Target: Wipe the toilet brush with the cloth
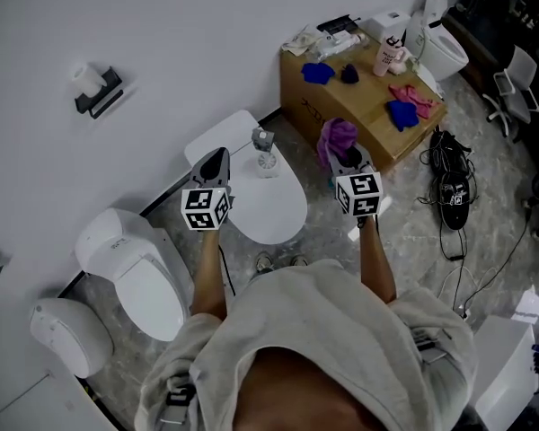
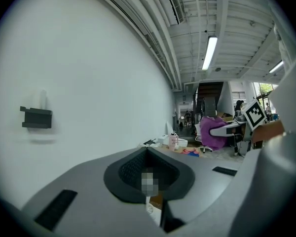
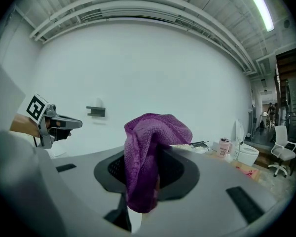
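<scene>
Right gripper (image 1: pixel 349 157) clamps a purple cloth (image 3: pixel 150 147) that drapes over its jaw tips and hides them. Left gripper (image 1: pixel 217 158) is closed and empty. The toilet brush (image 1: pixel 266 153), small and indistinct, stands on a toilet lid (image 1: pixel 274 212) between the grippers.

A purple cloth (image 3: pixel 155 152) of rough, looped pile is seen caught in the matt grey plastic of the right gripper (image 1: pixel 346 158), just in front of a brown cardboard box (image 1: pixel 359 106) whose surface is dull and papery. To the left of that box a white toilet (image 1: pixel 269 209) is shown smooth and glossy, and the left gripper (image 1: pixel 216 157) near it is finished in the same matt grey plastic. The floor (image 1: pixel 413 241) around the box is seen as polished, veined stone.
</scene>
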